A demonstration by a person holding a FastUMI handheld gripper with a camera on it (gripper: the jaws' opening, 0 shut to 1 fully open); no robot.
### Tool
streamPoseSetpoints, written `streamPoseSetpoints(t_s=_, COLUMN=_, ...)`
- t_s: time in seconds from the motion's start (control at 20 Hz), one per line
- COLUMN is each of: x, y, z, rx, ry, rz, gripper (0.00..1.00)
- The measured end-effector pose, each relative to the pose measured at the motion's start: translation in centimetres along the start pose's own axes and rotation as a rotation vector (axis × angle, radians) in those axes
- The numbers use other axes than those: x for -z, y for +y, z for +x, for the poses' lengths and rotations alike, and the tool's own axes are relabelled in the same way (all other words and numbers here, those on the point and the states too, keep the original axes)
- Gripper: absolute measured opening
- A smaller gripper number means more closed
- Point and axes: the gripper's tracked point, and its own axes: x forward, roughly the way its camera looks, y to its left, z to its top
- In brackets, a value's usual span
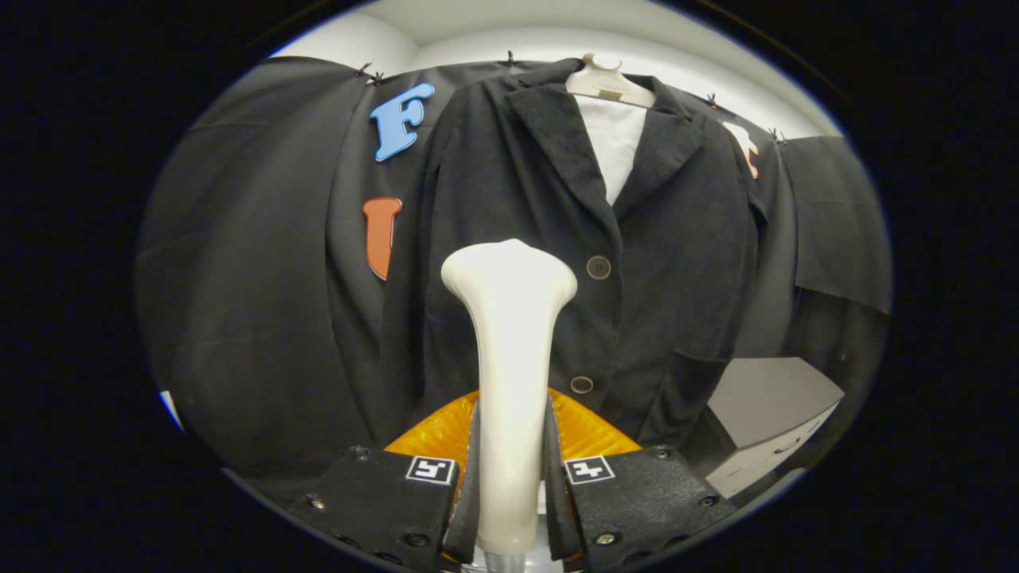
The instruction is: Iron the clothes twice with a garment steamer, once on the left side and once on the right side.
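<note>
White steamer [509, 350] stands upright, clamped between both fingers of the gripper [509, 497]. Its head sits before the dark jacket [661, 263], beside the upper button [599, 267].

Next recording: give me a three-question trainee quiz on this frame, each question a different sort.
1. True or false: the fingers press on the white steamer from both sides.
2. The steamer's wide head is in front of which part of the dark jacket? A) collar B) the front beside the upper button C) right sleeve cuff
3. Fill in: the jacket hangs on a white ___.

Key: 1 true; 2 B; 3 hanger.
</note>
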Motion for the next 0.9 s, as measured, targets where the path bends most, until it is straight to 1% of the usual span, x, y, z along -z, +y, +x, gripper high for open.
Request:
streamPoseSetpoints(t_s=0.6, x=7.3, y=-0.7, z=0.3, rx=-0.016, ry=0.100, rz=-0.041, gripper=0.37)
streamPoseSetpoints(t_s=0.9, x=12.2, y=-0.2, z=0.5, rx=-0.043, ry=0.172, rz=-0.060, gripper=0.37)
